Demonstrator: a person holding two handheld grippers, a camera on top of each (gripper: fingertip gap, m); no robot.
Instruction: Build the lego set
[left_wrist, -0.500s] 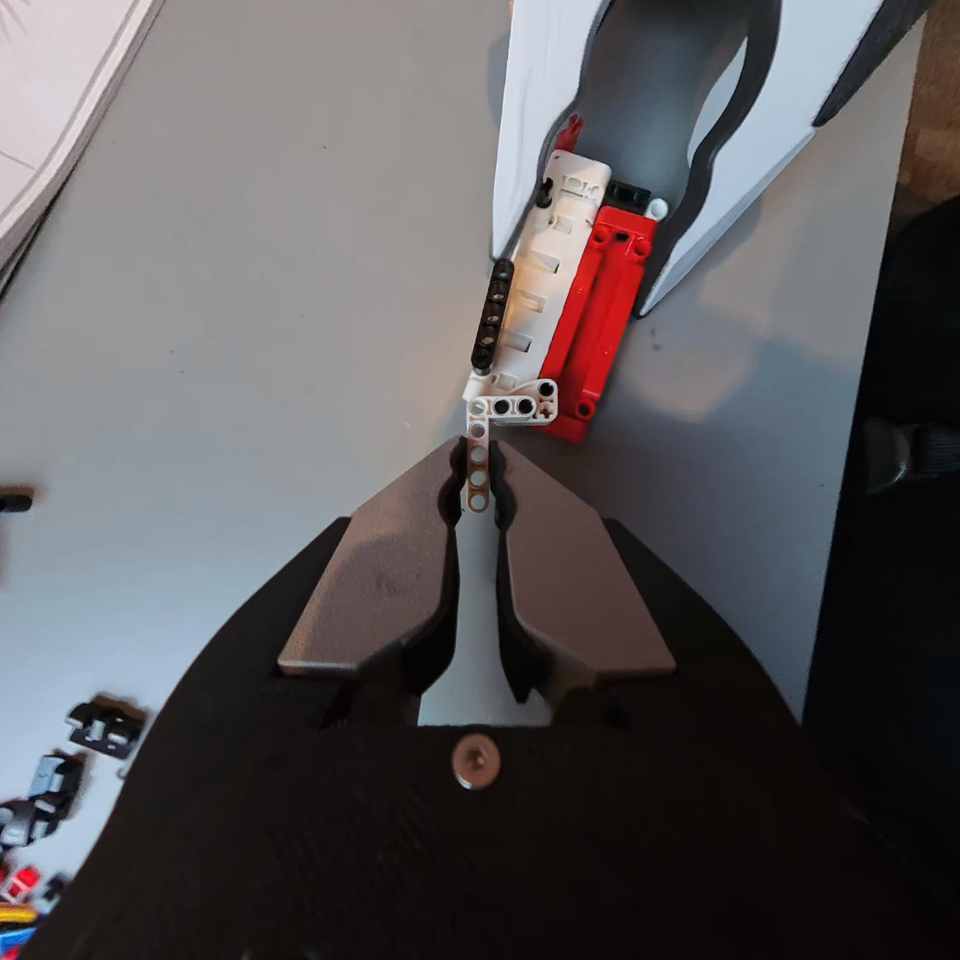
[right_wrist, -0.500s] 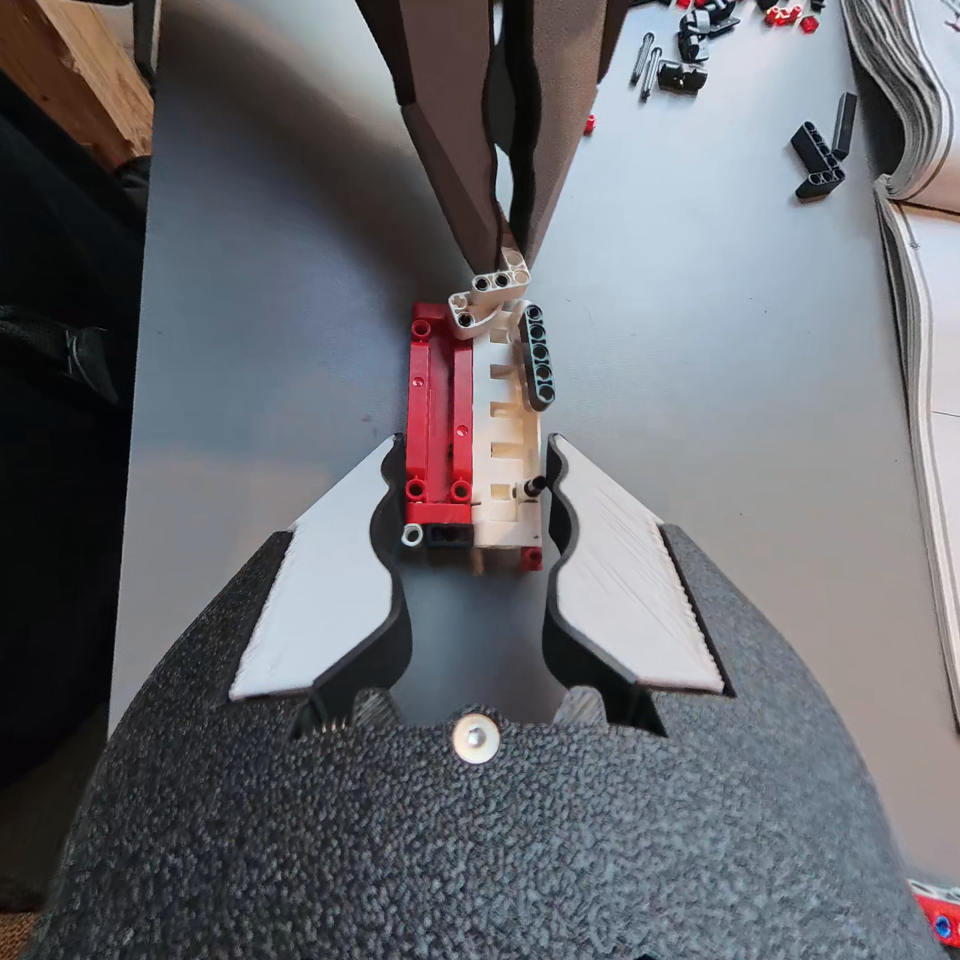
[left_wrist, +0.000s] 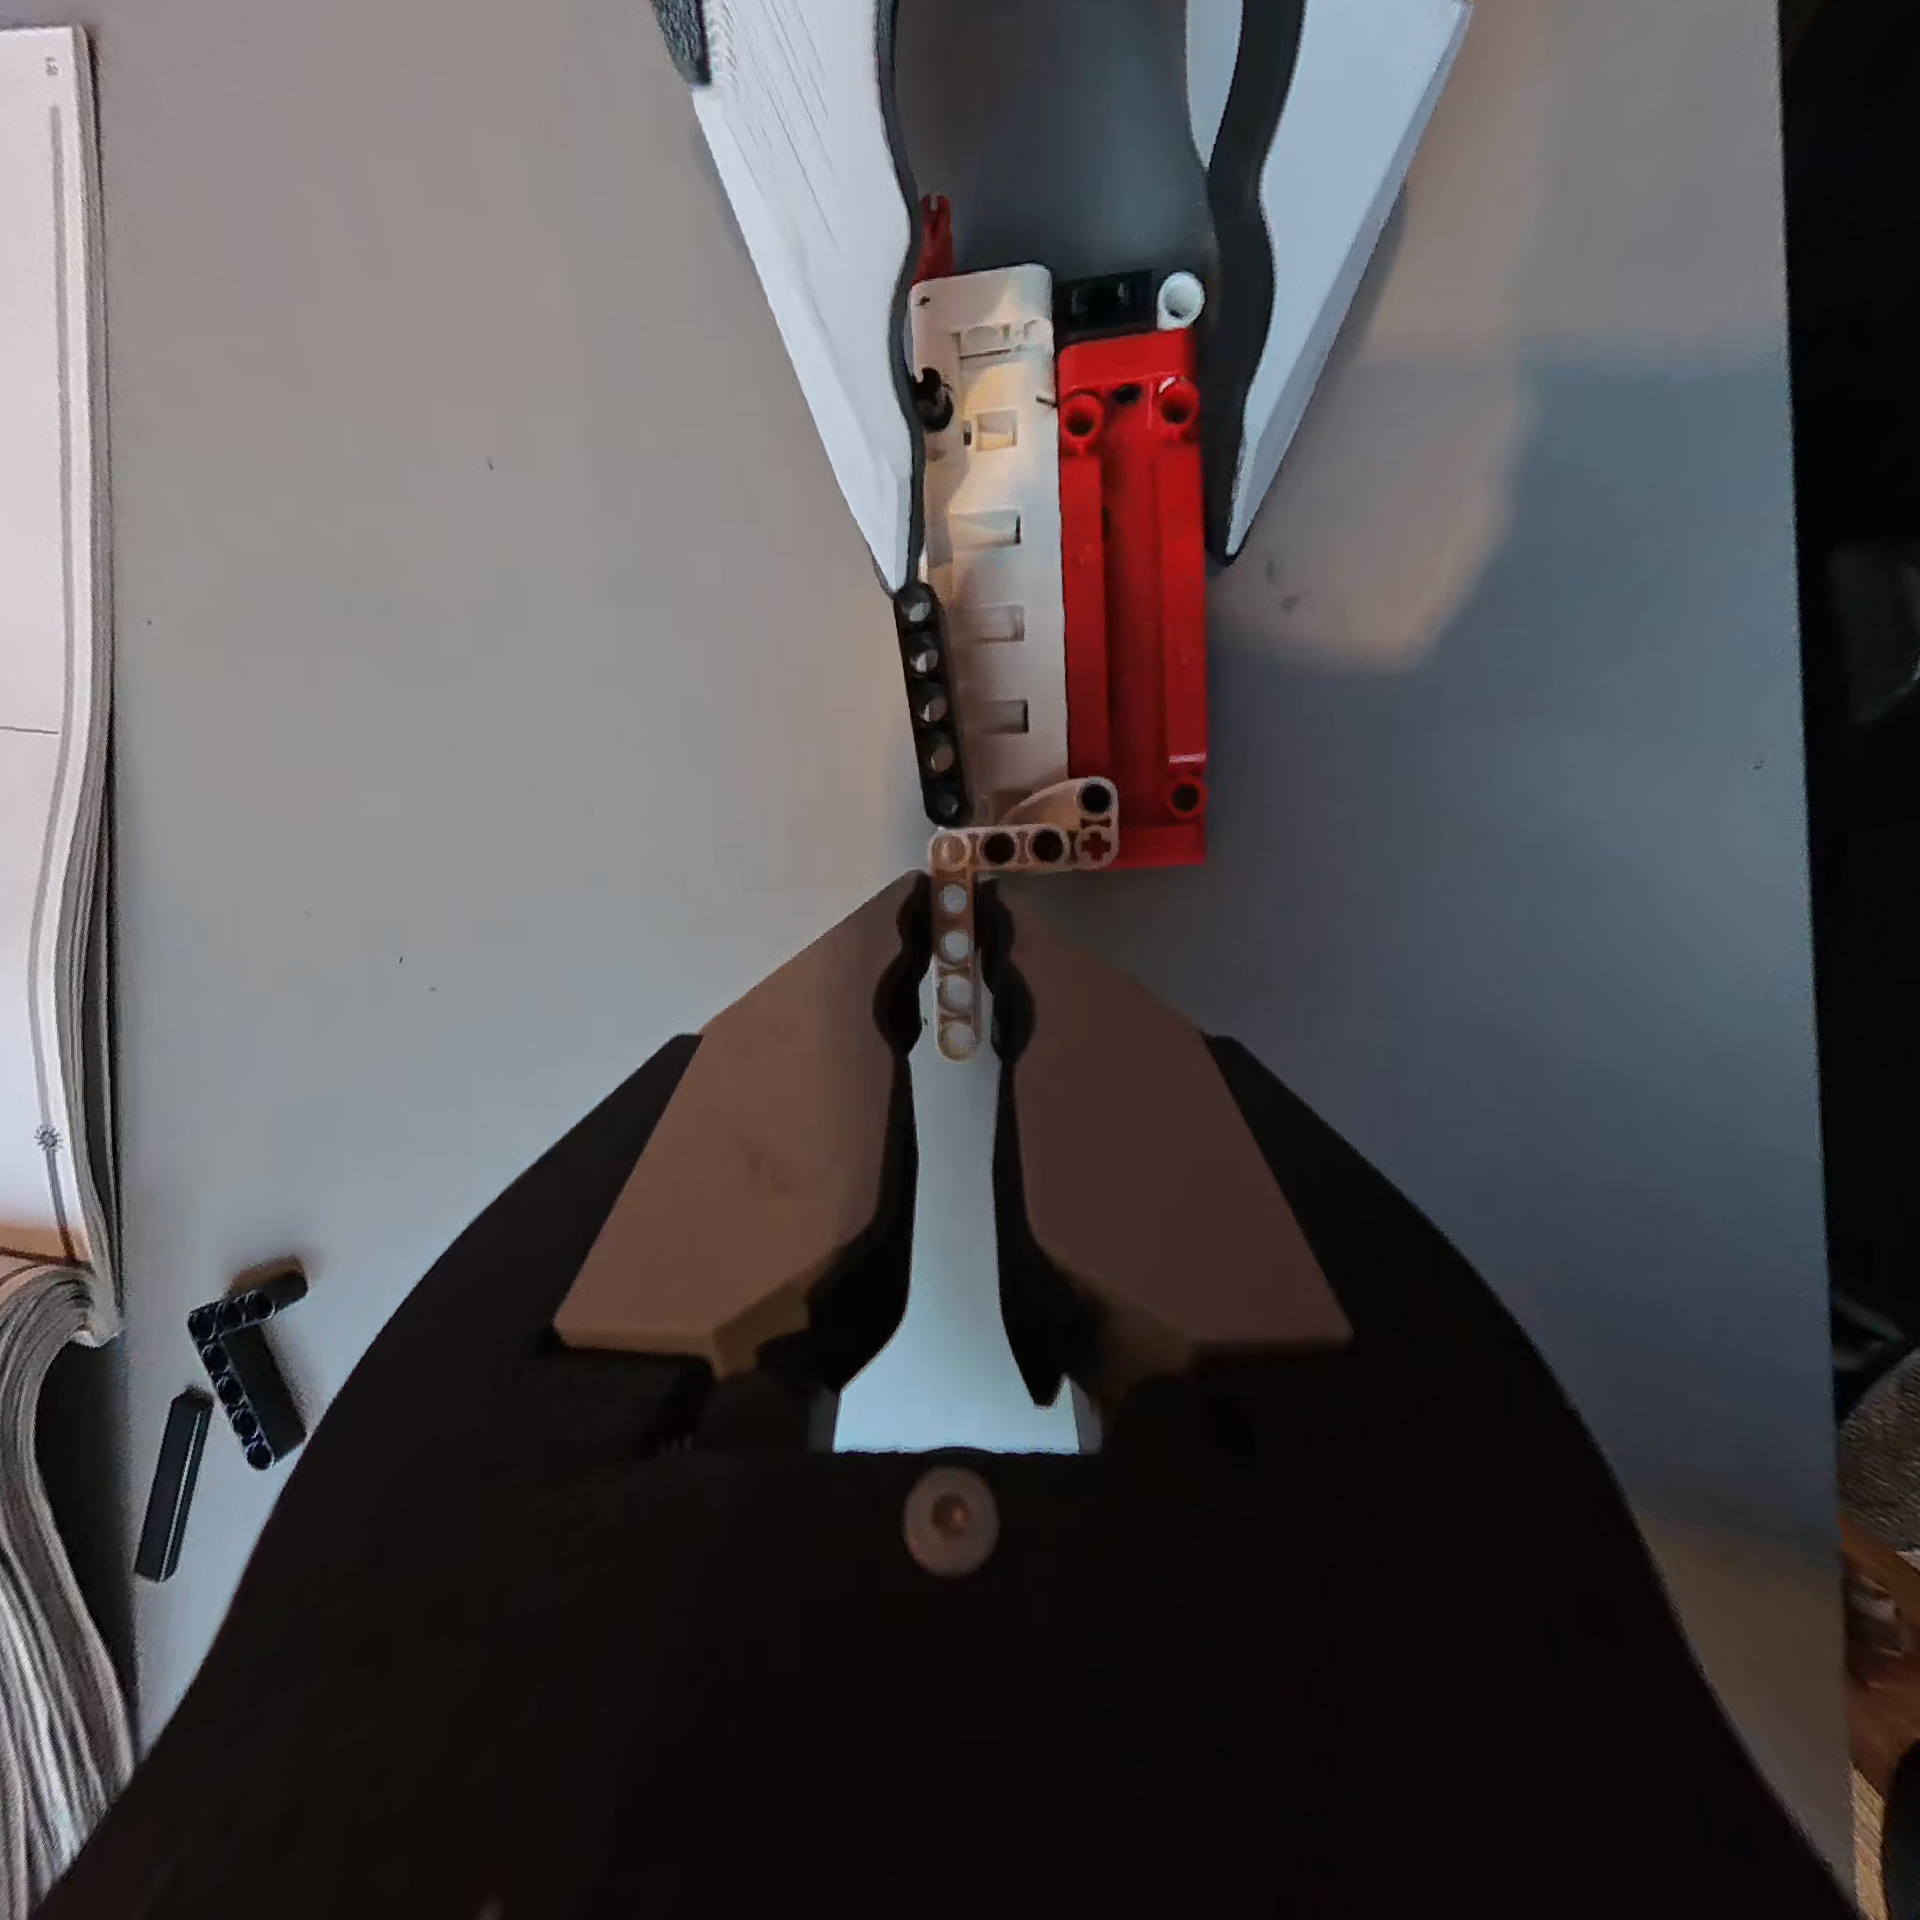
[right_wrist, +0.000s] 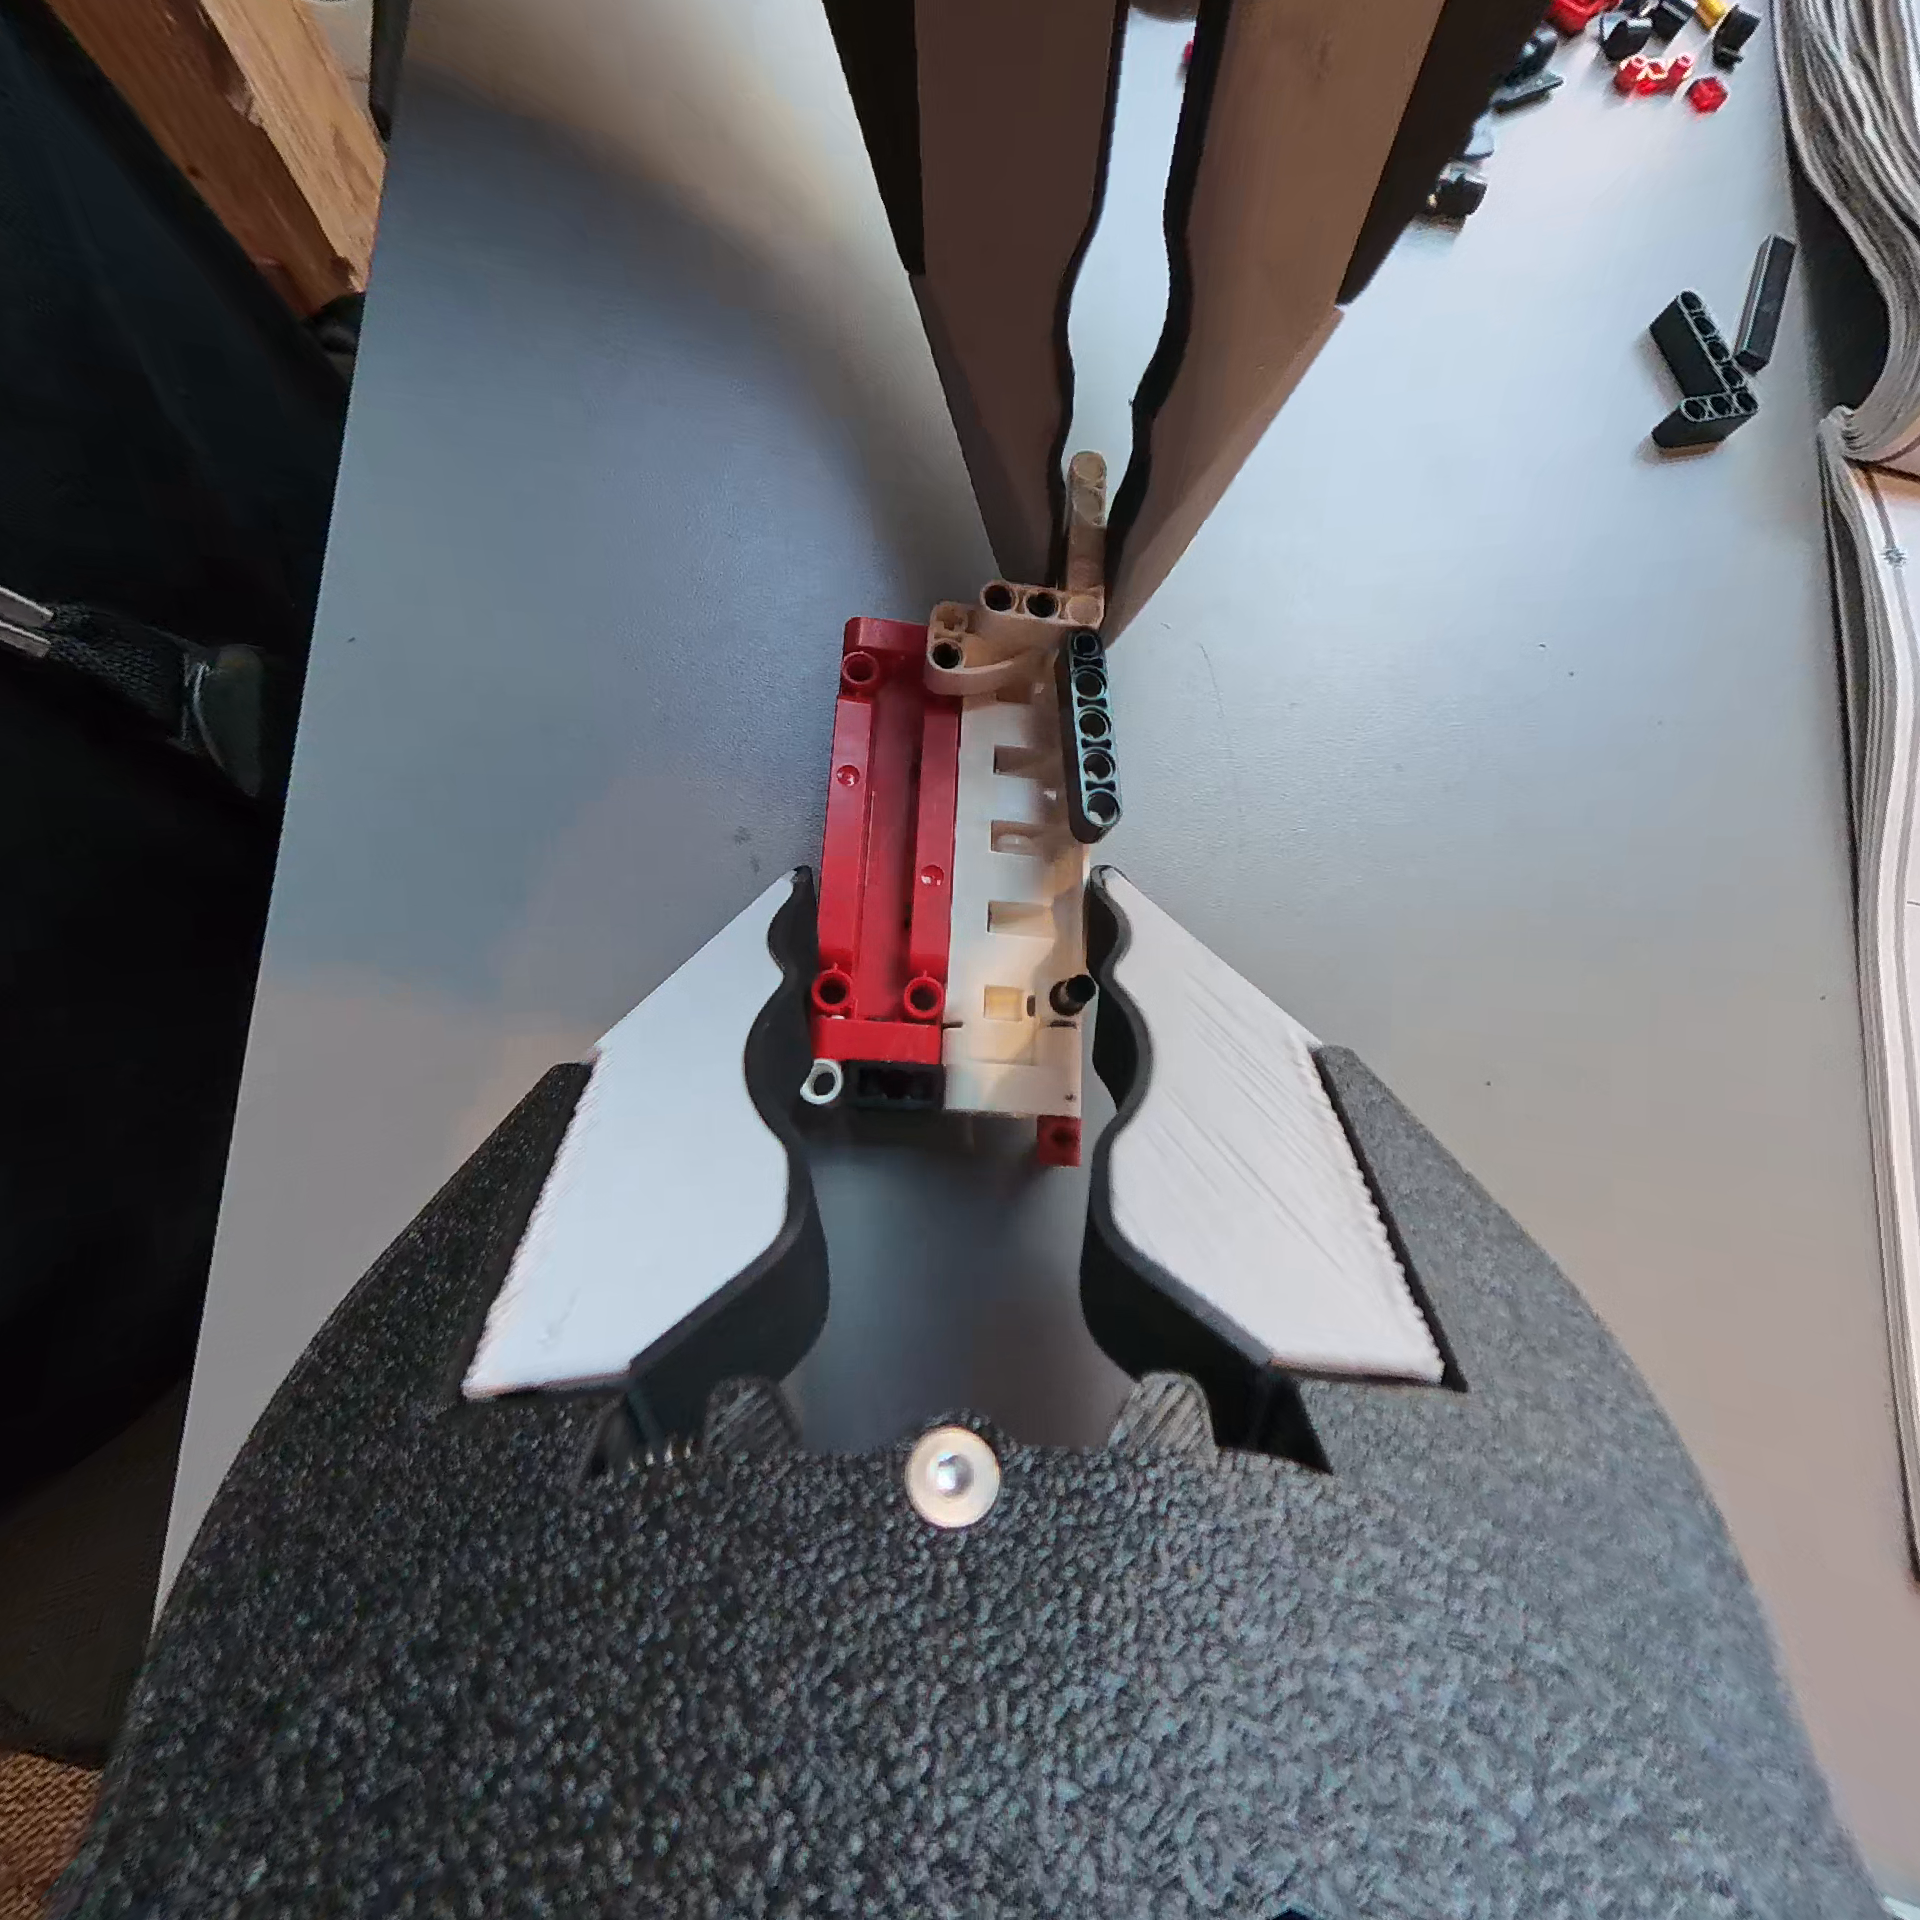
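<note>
— What have your two grippers got right now?

— My left gripper (left_wrist: 956, 914), the one with brown fingers (left_wrist: 790, 1143), is pressed nearly together and pinches one white L-shaped beam (left_wrist: 1023, 847) by its long arm. The short arm lies across the near end of the assembly (left_wrist: 1060, 582), touching it. My right gripper (right_wrist: 945, 883), with white fingers (right_wrist: 665, 1143), is spread about as wide as the assembly and straddles its other end. Its right finger sits against the white side; on the red side I cannot tell whether the finger touches or leaves a sliver of gap.

— Where is the build itself?

— It lies flat on the grey table (left_wrist: 468, 623), lengthwise between the two grippers, which face each other from either end.

— Count what it is made of.

— One long red panel (right_wrist: 888, 821) beside one long white panel (right_wrist: 1013, 883) with rectangular slots. One black beam (right_wrist: 1091, 738) with five holes lies slanted along the white panel's outer edge. At the right gripper's end I see one black pin (right_wrist: 1070, 992) sticking out sideways, one small red piece (right_wrist: 1060, 1138), one black block (right_wrist: 894, 1086) and one small white bush (right_wrist: 821, 1081).

— And loose parts?

— Near the stack of paper (right_wrist: 1860, 727) at the table's edge lie two black pieces: one L-shaped beam (right_wrist: 1704, 374) and one straight bar (right_wrist: 1771, 301). Farther off is a scatter of small red, black and yellow parts (right_wrist: 1621, 62), too small and crowded to count.
</note>
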